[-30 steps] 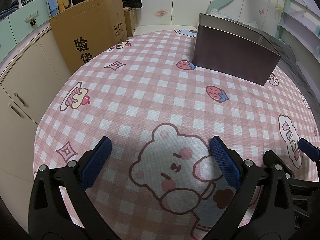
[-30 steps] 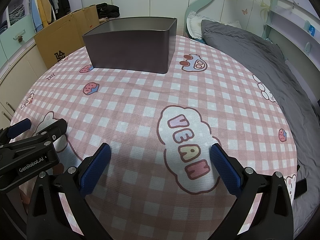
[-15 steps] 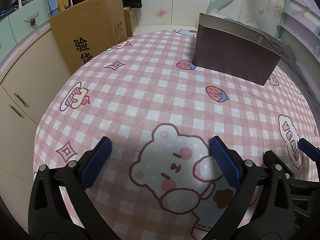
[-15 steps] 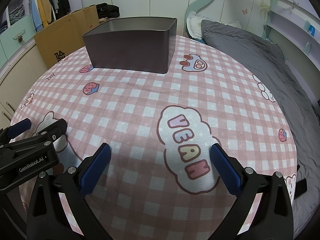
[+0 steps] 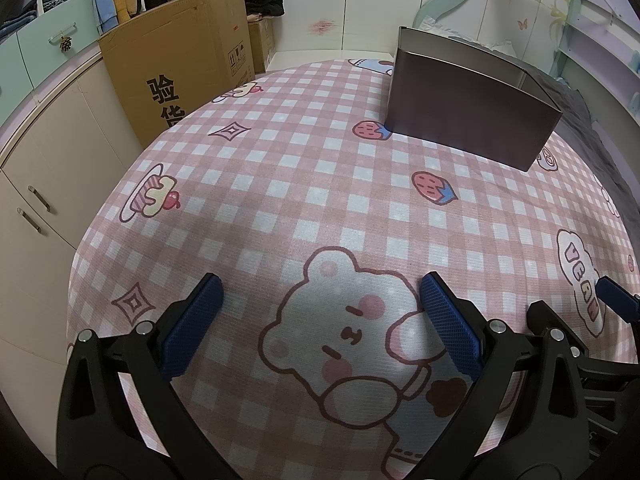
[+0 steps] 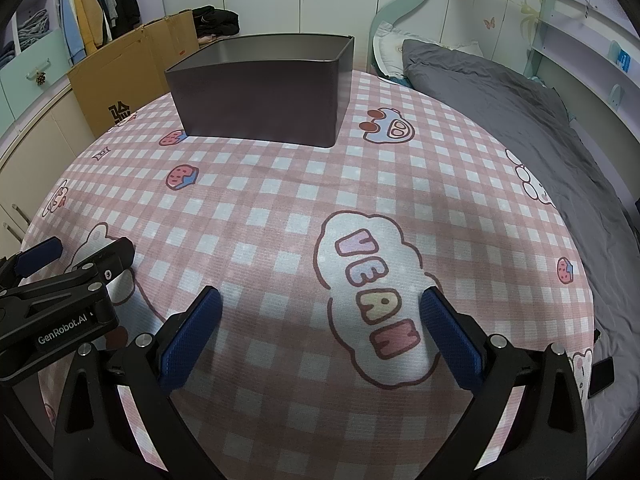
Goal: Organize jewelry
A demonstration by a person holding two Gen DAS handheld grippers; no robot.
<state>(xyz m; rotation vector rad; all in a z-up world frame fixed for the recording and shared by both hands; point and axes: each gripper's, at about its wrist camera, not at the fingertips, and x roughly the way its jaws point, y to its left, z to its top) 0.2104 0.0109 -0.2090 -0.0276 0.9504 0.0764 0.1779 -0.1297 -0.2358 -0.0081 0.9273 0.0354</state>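
A dark brown open-topped box (image 5: 468, 116) (image 6: 264, 96) stands at the far side of the pink checked tablecloth (image 5: 304, 208) (image 6: 280, 208). Its inside is hidden from both views, and no jewelry shows anywhere. My left gripper (image 5: 320, 312) hovers open over the bear print near the table's front edge, nothing between its blue pads. My right gripper (image 6: 320, 316) is open too, above the "VEAN" cloud print, empty. The left gripper (image 6: 60, 284) also shows at the left edge of the right wrist view.
A large cardboard box (image 5: 180, 68) stands left of the table beside beige cupboards (image 5: 36, 184). A bed with grey bedding (image 6: 520, 120) runs along the right side. A dark phone (image 6: 600, 376) lies on the bed by the table's edge.
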